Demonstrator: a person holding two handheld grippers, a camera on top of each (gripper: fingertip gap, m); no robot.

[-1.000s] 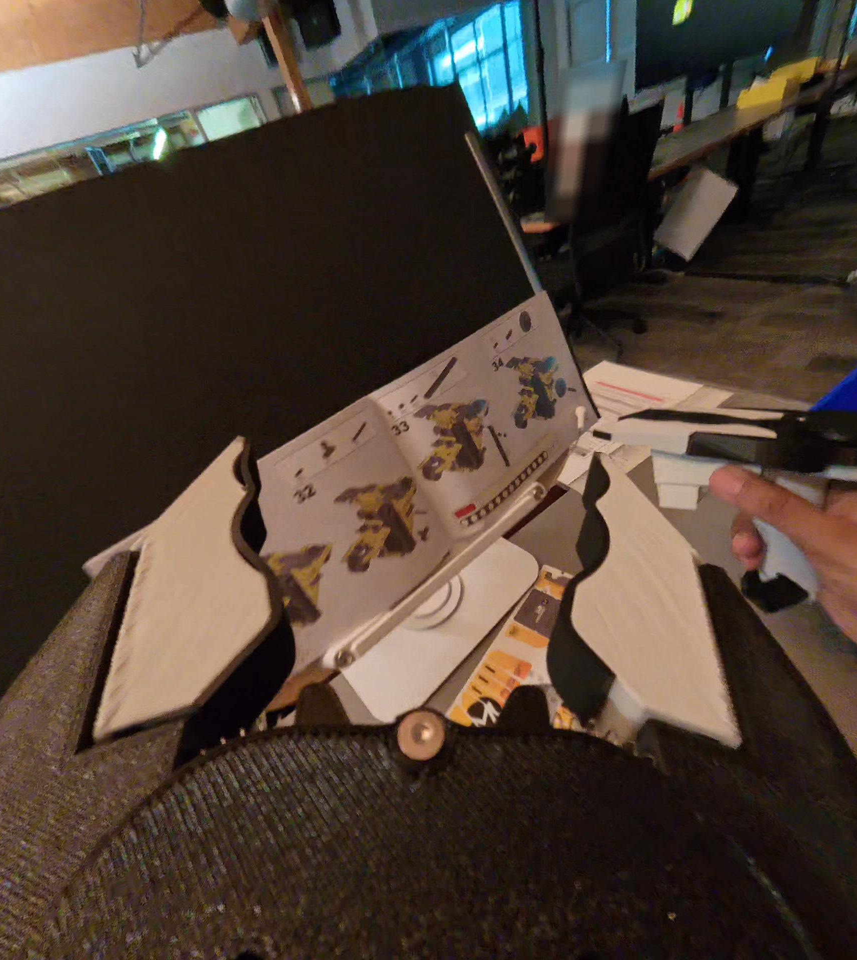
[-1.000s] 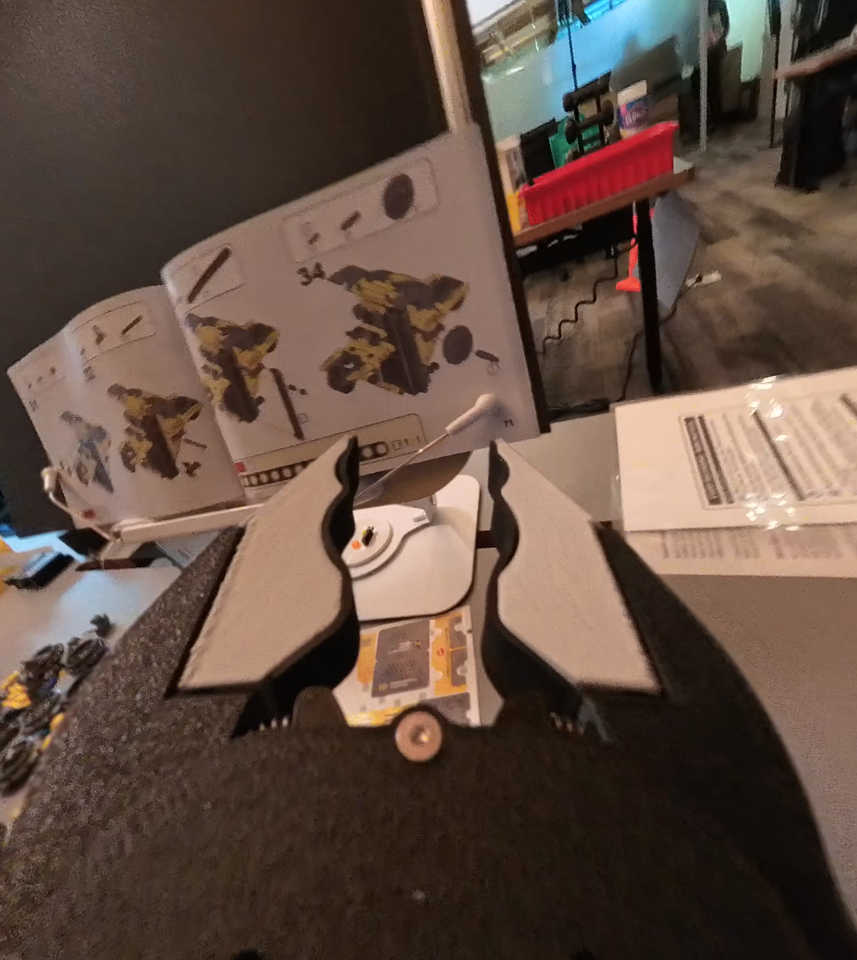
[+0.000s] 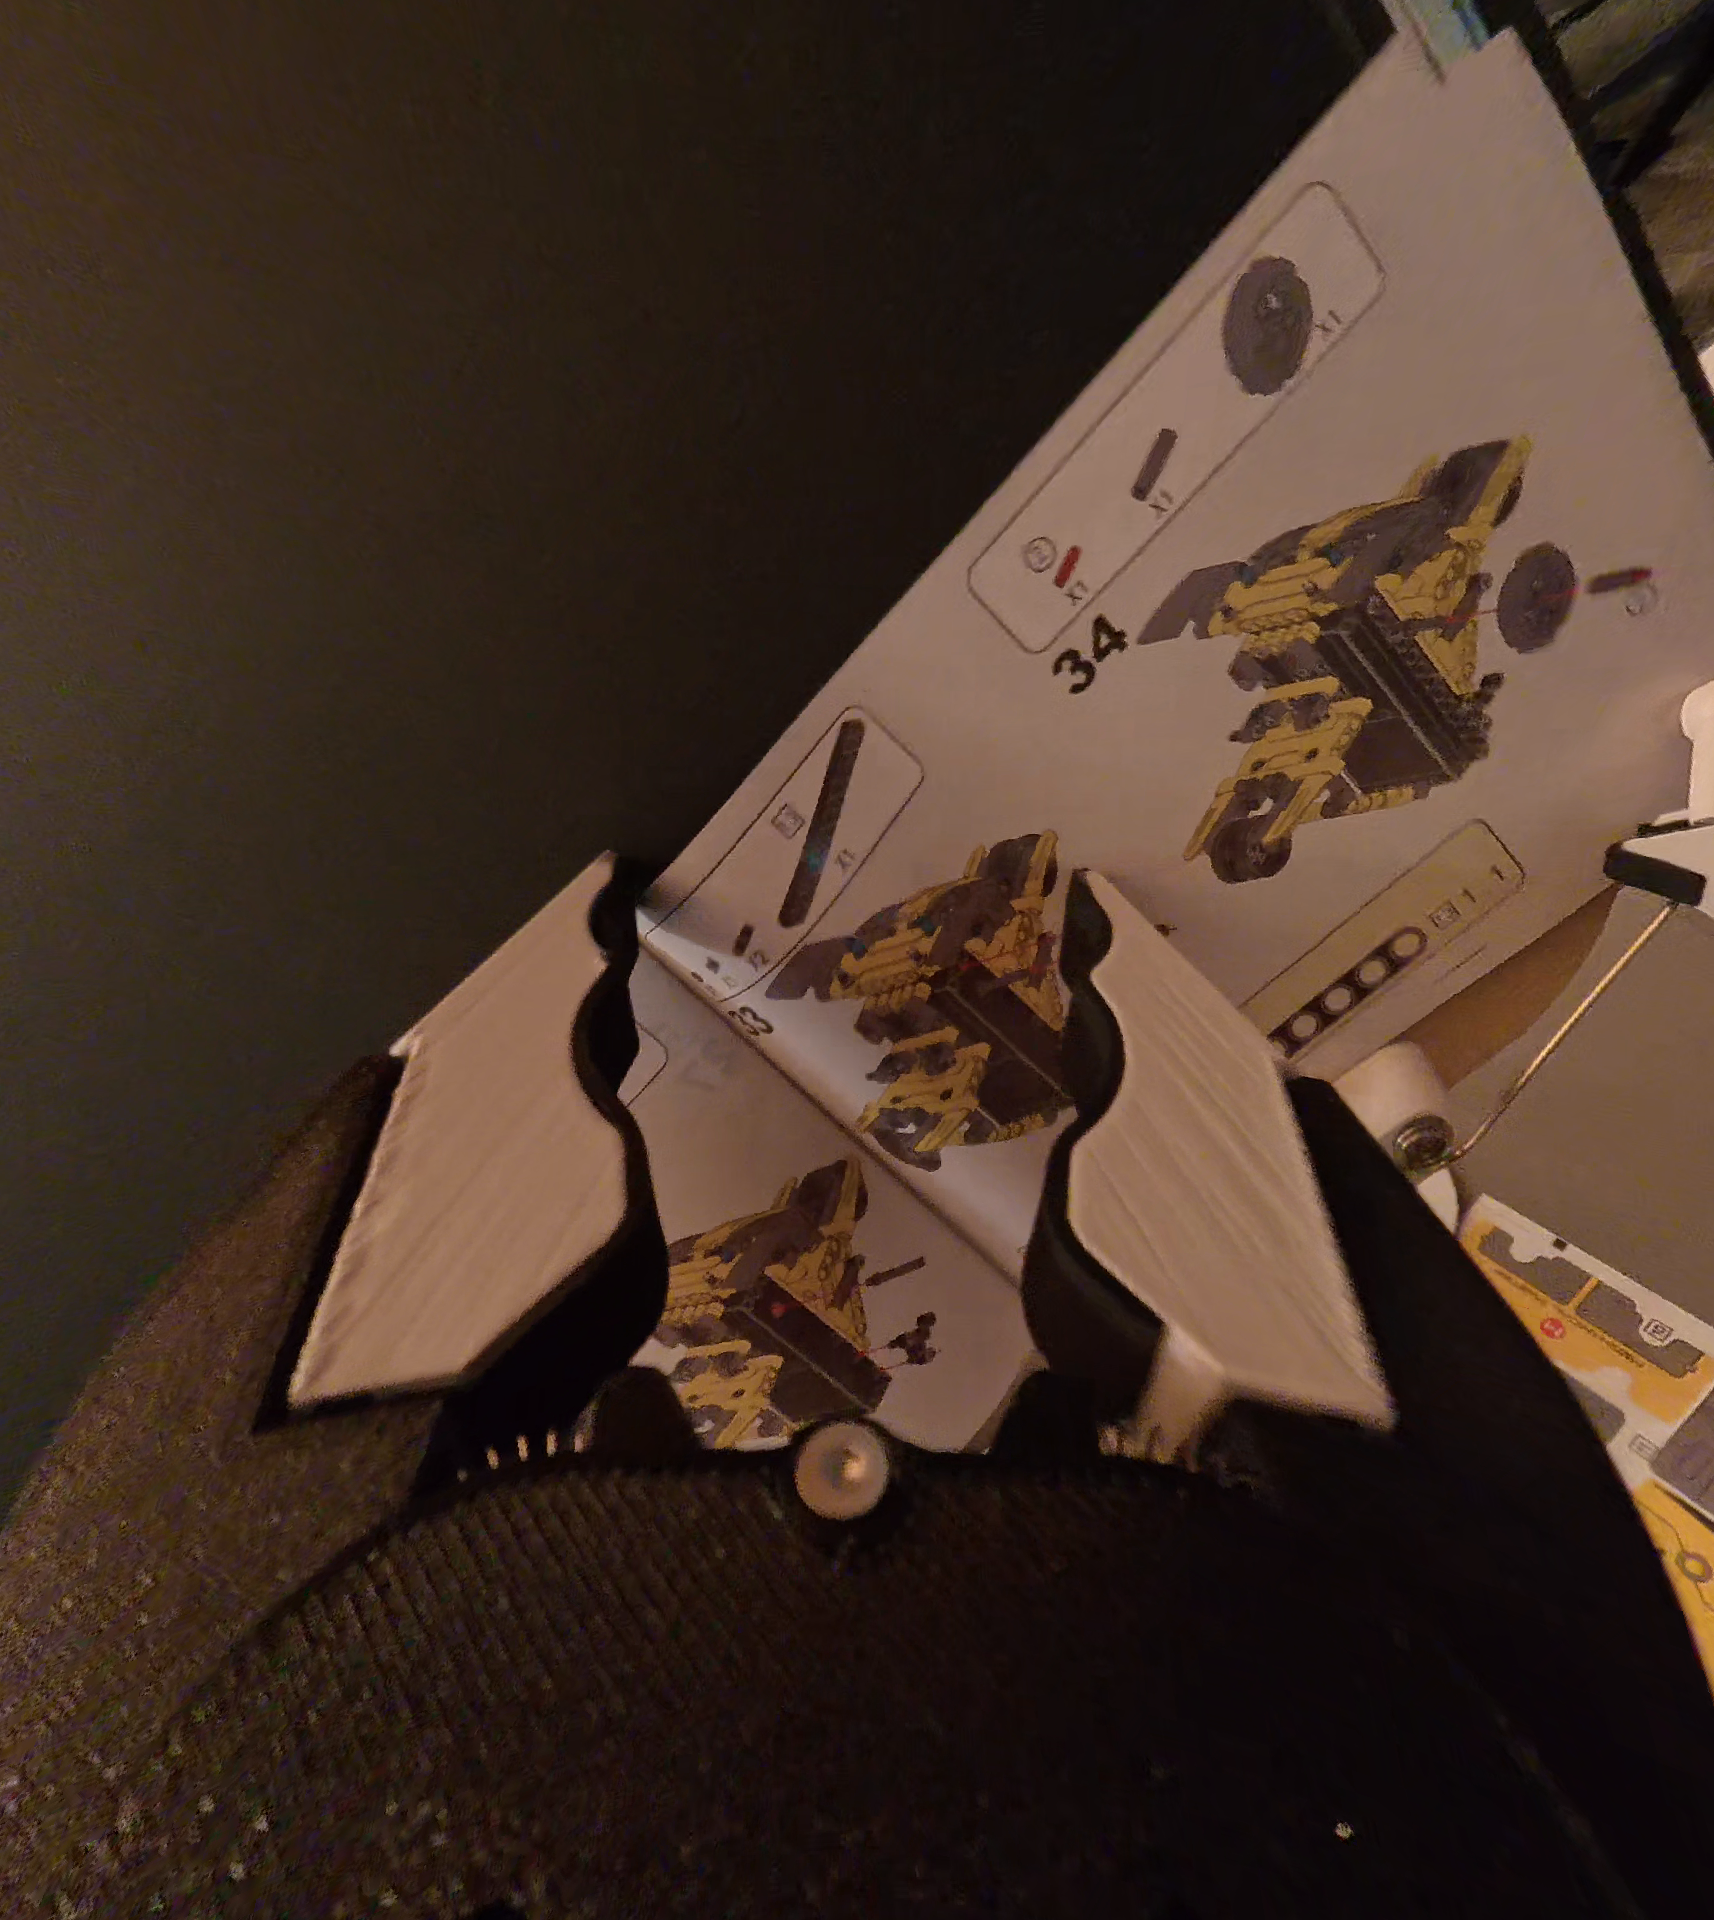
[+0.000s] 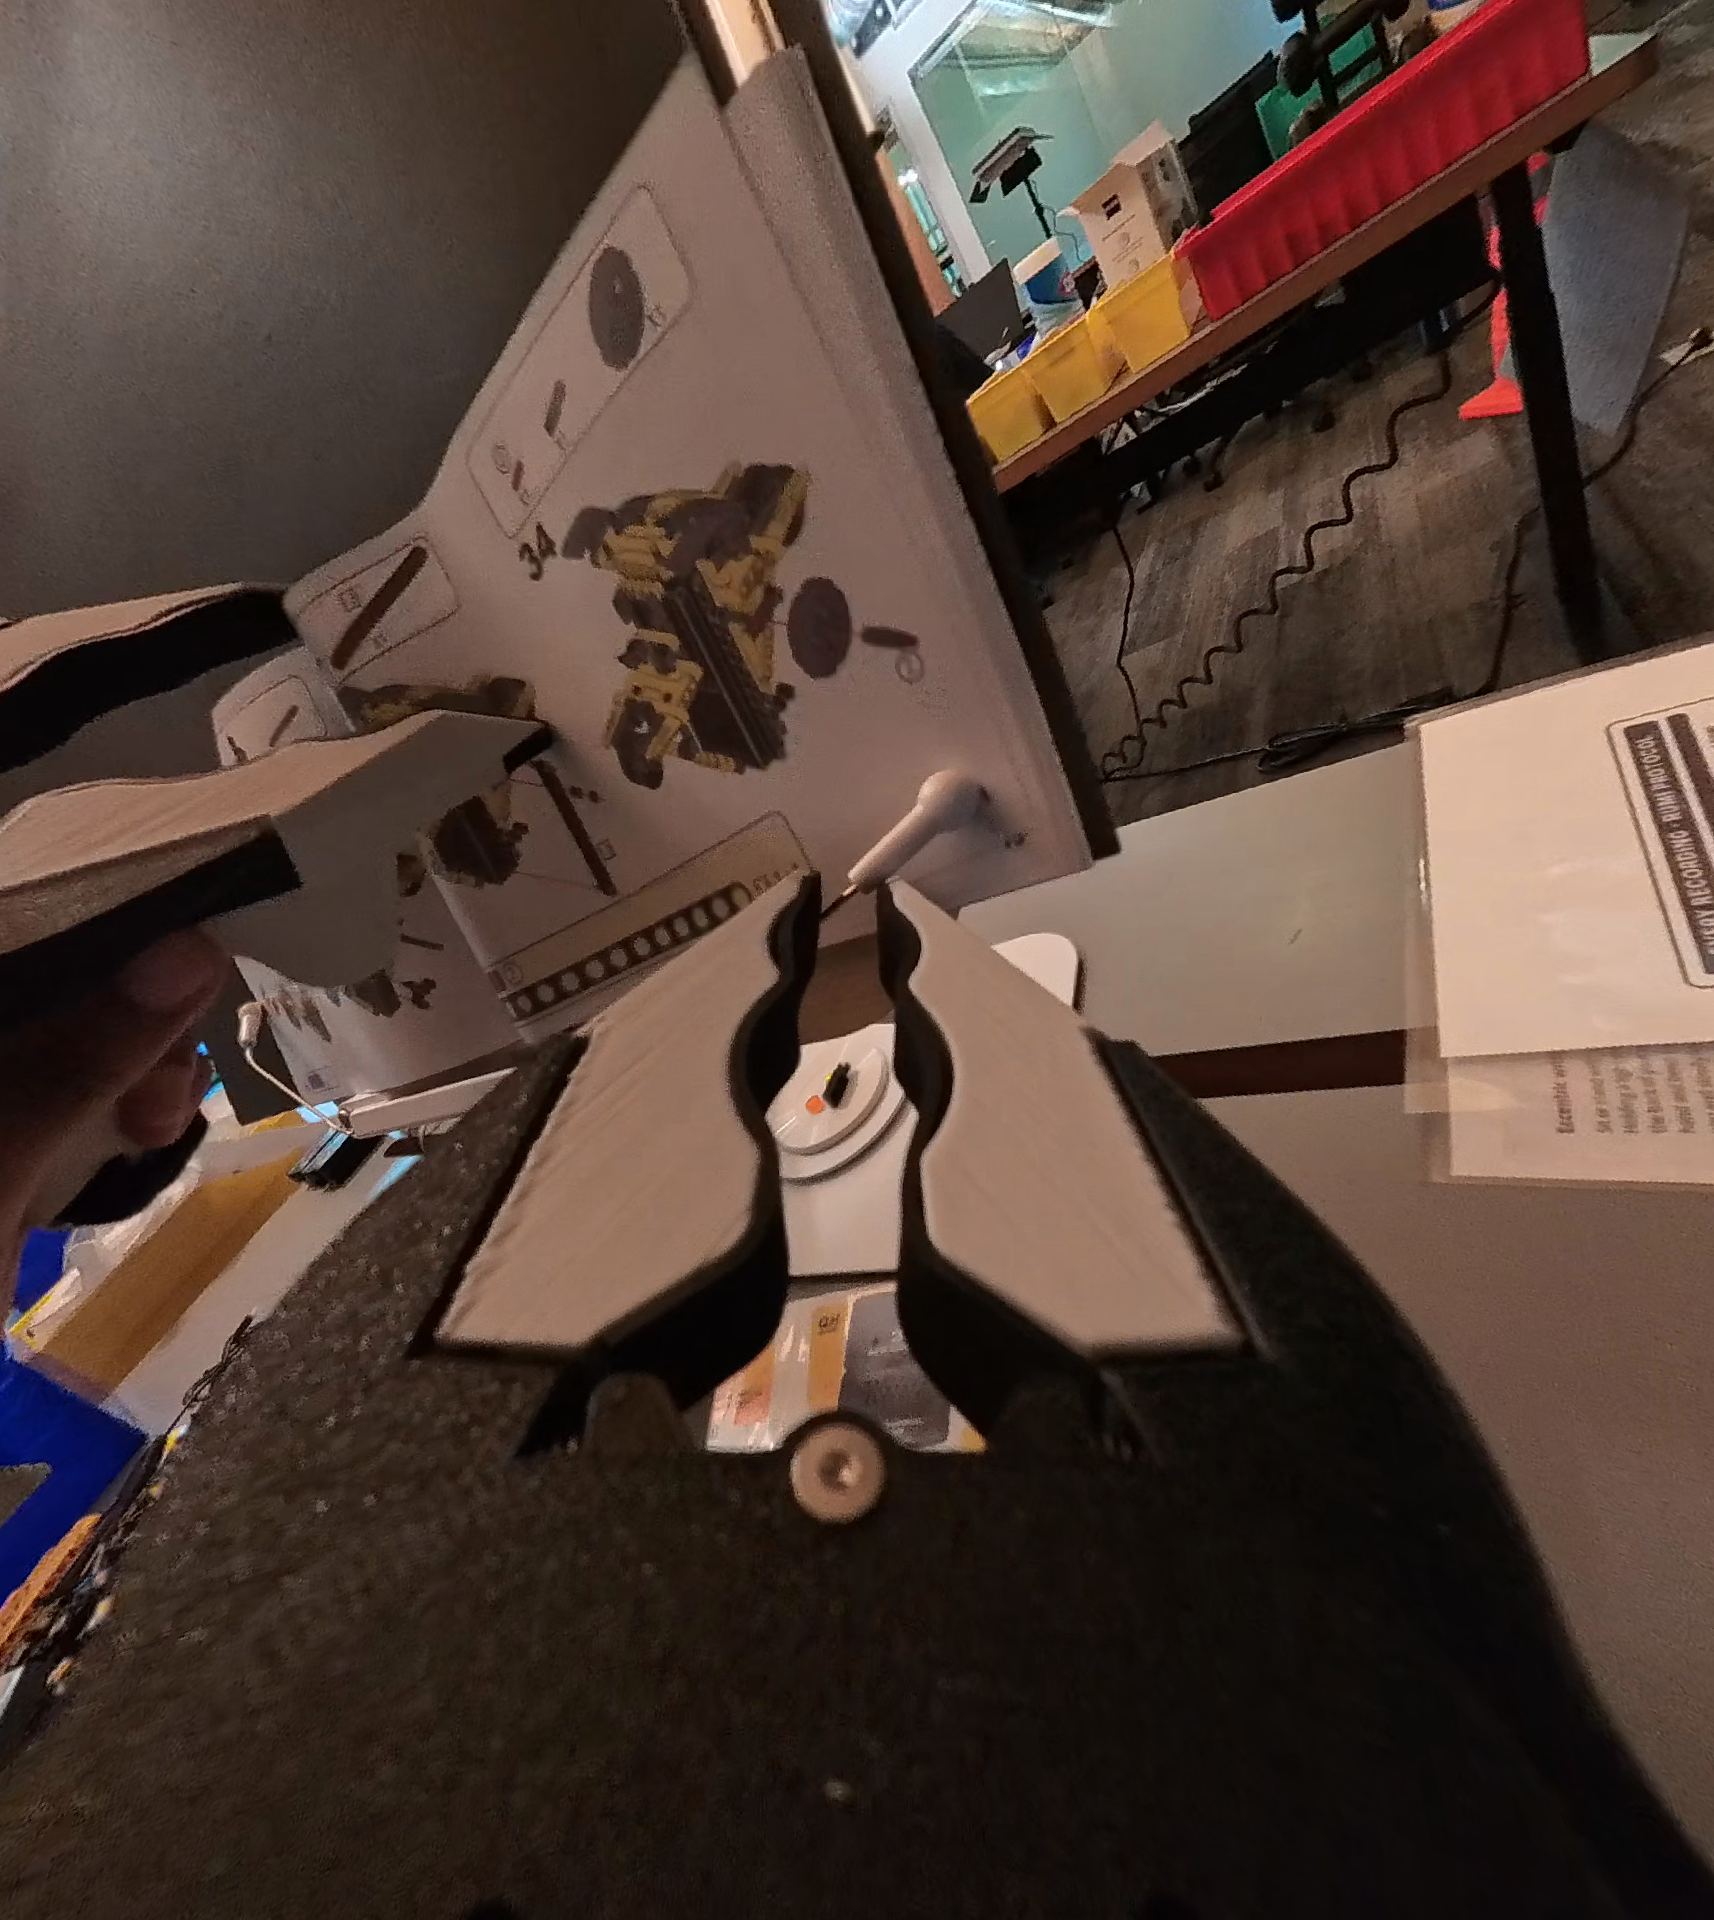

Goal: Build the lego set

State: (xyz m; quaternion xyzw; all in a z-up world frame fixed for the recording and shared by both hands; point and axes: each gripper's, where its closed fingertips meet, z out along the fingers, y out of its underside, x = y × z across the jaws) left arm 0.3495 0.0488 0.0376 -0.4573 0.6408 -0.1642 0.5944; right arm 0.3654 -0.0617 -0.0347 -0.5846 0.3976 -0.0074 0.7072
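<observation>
My two hand-held grippers are up close to an open picture booklet (image 3: 1248, 644) that stands on a white stand (image 4: 837, 1117).

My left hand-held gripper (image 3: 848, 914) has its fingers wide apart and holds nothing; its tips are just in front of the booklet's lower pages, but I cannot tell if they touch the paper. My right hand-held gripper (image 4: 848, 899) has its fingers close together with only a thin gap, and nothing is in it. It points at the thin wire arm with a white tip (image 4: 920, 826) that presses on the booklet's right page. The booklet leans back on a dark board (image 3: 313, 416) near the back edge of the grey worktop (image 4: 1455, 1455). Printed sheets (image 4: 1611, 862) lie at the worktop's right edge.
</observation>
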